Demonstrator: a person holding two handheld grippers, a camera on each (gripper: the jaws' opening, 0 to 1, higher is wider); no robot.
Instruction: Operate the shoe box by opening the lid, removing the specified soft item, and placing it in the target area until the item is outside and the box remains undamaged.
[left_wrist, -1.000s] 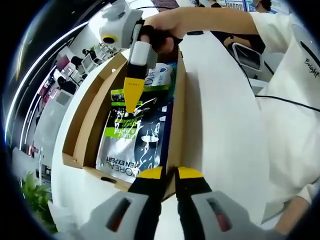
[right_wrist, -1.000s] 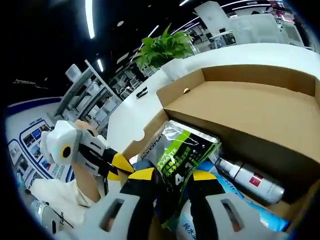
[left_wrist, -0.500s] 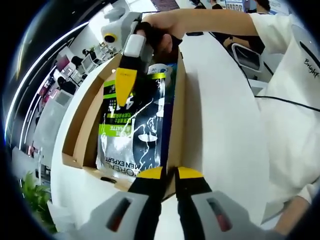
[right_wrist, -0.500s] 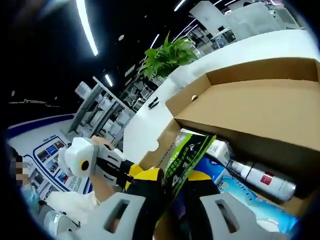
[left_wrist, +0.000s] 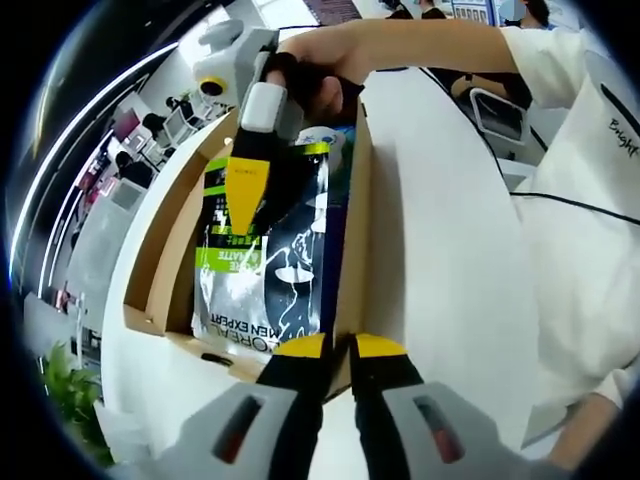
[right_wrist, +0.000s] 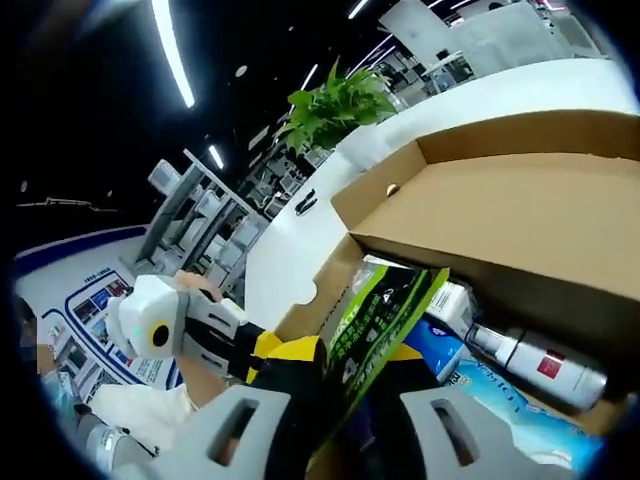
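Observation:
The brown cardboard shoe box (left_wrist: 356, 230) lies open on a white table. In it a black, silver and green soft pouch (left_wrist: 275, 270) is tilted up at its top end. My right gripper (left_wrist: 245, 215) comes down from above, shut on that top edge. In the right gripper view the pouch (right_wrist: 385, 310) stands between my own jaws (right_wrist: 345, 365), above the box's end wall (right_wrist: 320, 290). My left gripper (left_wrist: 340, 347) is shut at the box's near wall, with cardboard between its yellow tips. It also appears at the box's corner (right_wrist: 250, 345).
Under the pouch lie a white spray bottle (right_wrist: 545, 365) and a blue pack (right_wrist: 520, 425). The raised lid (right_wrist: 520, 210) stands along the box's far side. A person's white sleeve (left_wrist: 590, 200) is on the right. A green plant (right_wrist: 335, 105) stands beyond the table (left_wrist: 450, 250).
My right gripper has risen with the pouch's top edge, so the pouch went from lying flat in the box to tilting up. My left gripper has stayed at the box's wall.

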